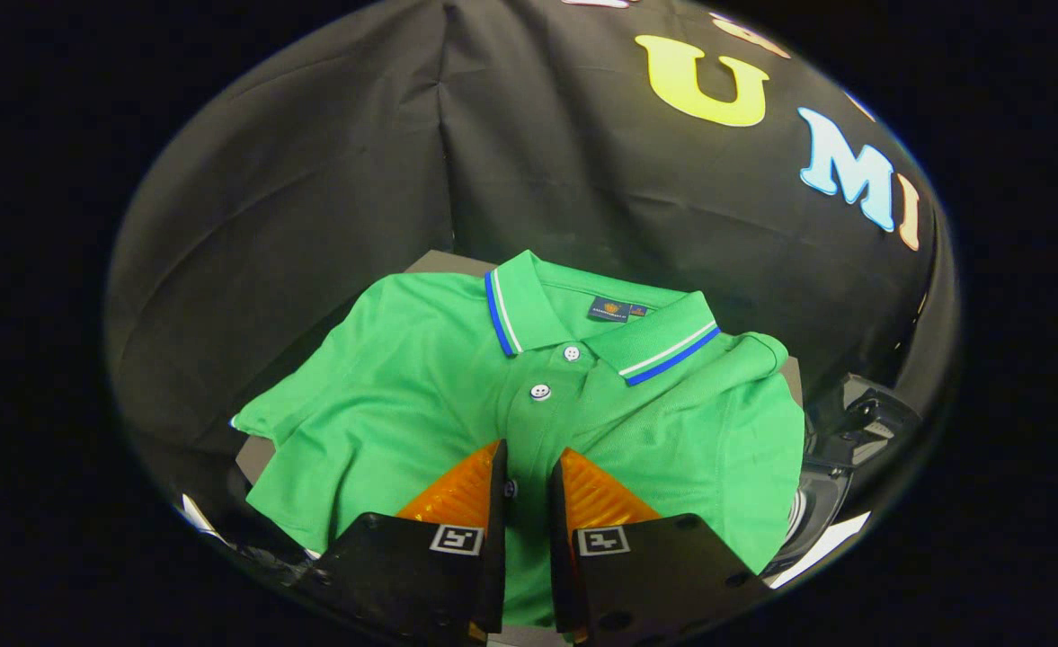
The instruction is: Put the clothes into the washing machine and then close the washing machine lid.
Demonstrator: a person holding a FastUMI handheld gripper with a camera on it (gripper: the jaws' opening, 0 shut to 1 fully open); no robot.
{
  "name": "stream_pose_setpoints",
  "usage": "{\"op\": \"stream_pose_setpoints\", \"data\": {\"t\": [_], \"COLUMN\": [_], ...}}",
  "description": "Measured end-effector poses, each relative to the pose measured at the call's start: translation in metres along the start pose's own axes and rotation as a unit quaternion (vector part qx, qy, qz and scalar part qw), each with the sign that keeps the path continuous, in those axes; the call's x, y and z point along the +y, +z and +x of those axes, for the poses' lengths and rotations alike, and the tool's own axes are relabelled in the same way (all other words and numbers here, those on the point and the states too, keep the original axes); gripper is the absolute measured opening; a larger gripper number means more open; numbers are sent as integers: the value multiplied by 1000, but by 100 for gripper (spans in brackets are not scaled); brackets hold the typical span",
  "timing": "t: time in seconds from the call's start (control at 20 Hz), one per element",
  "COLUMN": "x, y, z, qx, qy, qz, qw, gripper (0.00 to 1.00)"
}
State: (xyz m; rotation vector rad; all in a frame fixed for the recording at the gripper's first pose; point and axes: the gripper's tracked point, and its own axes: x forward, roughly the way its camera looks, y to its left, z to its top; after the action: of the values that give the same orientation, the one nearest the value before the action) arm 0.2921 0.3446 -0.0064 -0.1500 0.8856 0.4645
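A green polo shirt (421,395) with a blue-and-white trimmed collar lies spread out on a grey table (434,262), collar away from me. My gripper (529,467) is down on the shirt's button placket, just below the second white button. Its two fingers stand close together with a narrow strip of green fabric and a small button pinched between them. To the right of the shirt, a part of the washing machine (839,449) shows, dark with a round opening low beside the shirt's sleeve.
The booth's black cloth wall (313,180) hangs close behind the table. The shirt's left sleeve drapes over the table's left edge. A white surface (821,548) shows low on the right under the machine.
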Motion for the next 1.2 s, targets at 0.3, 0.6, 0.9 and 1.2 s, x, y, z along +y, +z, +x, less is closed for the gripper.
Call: {"op": "stream_pose_setpoints", "data": {"t": [0.3,0.6,0.9,1.2], "x": [1,0,-20,-59], "y": [0,15,58,78], "z": [0,-17,-74,-142], "qx": [-9,-55,-132,-205], "qy": [2,8,43,29], "qz": [-11,-12,47,66], "qw": [1000,998,989,976], "gripper": [4,4,4,4]}}
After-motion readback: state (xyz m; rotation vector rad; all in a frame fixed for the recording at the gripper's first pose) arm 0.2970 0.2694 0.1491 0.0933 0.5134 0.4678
